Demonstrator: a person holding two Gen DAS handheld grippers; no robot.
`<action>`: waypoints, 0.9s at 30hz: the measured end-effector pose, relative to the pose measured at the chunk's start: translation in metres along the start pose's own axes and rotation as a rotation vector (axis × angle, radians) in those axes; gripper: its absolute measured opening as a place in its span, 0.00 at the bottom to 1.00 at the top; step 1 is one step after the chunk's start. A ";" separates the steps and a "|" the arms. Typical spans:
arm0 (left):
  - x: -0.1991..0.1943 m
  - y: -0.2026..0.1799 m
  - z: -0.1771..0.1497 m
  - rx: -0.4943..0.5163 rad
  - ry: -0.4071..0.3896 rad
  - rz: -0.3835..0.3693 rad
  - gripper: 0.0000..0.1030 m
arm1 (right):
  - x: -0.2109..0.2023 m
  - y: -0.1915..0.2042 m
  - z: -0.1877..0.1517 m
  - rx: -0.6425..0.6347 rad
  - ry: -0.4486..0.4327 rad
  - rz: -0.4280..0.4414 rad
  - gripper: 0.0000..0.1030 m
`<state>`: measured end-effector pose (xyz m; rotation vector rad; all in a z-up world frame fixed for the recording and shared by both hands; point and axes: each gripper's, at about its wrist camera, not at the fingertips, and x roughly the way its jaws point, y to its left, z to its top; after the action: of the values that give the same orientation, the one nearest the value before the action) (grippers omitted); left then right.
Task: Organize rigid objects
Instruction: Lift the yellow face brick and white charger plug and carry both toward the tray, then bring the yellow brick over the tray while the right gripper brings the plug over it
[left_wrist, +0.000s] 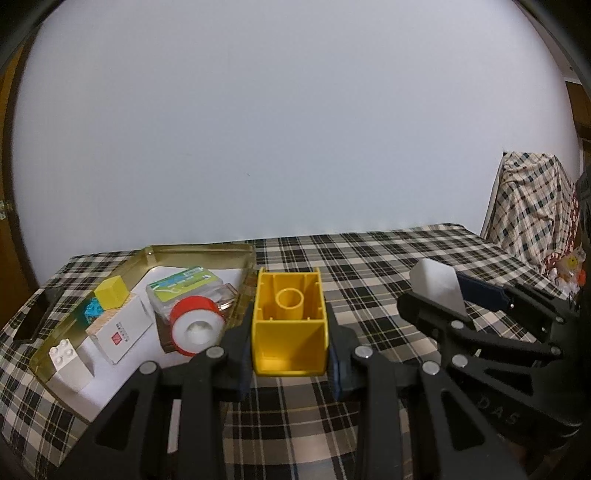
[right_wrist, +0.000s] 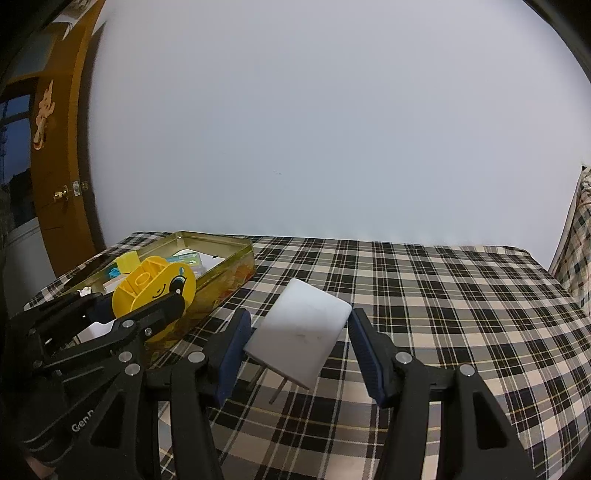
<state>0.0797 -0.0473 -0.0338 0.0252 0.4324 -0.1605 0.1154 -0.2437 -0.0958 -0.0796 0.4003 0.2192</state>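
In the left wrist view, a gold tin (left_wrist: 199, 251) is sitting at the lower left on the checked tablecloth (left_wrist: 388, 258), w/ a white block (left_wrist: 70, 363) lying in its near corner, then a yellow cube (left_wrist: 110, 292) resting on a blue-patterned piece, a white box (left_wrist: 122, 328) w/ a red logo, a green-labelled clear case (left_wrist: 184, 286) and a red-and-white tape roll (left_wrist: 195, 325) leaning at the tin's right side. At bottom centre the left gripper (left_wrist: 290, 363) is pinching a yellow block (left_wrist: 290, 328), hollow underside facing the camera, just beside the tin's right wall; can't tell if it's touching the wall. To the right, the right gripper (left_wrist: 458, 295) is showing w/ a white charger (left_wrist: 436, 286) between its fingers. At far right a checked cover is draping over something. In the right wrist view, a brown door (right_wrist: 62, 147) is standing at upper left; below it the tin (right_wrist: 236, 266) is sitting at mid-left, and the left gripper (right_wrist: 122, 314) in front of it is gripping the yellow block (right_wrist: 155, 288), whose round side w/ a smiley face is turning toward the camera. At lower centre the right gripper (right_wrist: 295, 345) is spread around the white charger (right_wrist: 299, 332): the charger is tilting, prongs pointing down toward the cloth, its left edge touching the left pad, a gap showing at the right pad.
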 end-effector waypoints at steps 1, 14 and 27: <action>-0.002 0.000 0.000 0.001 -0.005 0.003 0.30 | 0.000 0.001 0.000 0.000 -0.001 0.001 0.56; -0.017 0.011 -0.005 -0.016 -0.049 0.033 0.30 | -0.009 0.010 -0.003 -0.015 -0.024 0.028 0.56; -0.027 0.027 -0.008 -0.028 -0.072 0.078 0.30 | -0.013 0.024 -0.004 -0.036 -0.043 0.057 0.56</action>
<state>0.0563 -0.0158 -0.0302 0.0083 0.3611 -0.0781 0.0962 -0.2235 -0.0955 -0.0989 0.3563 0.2836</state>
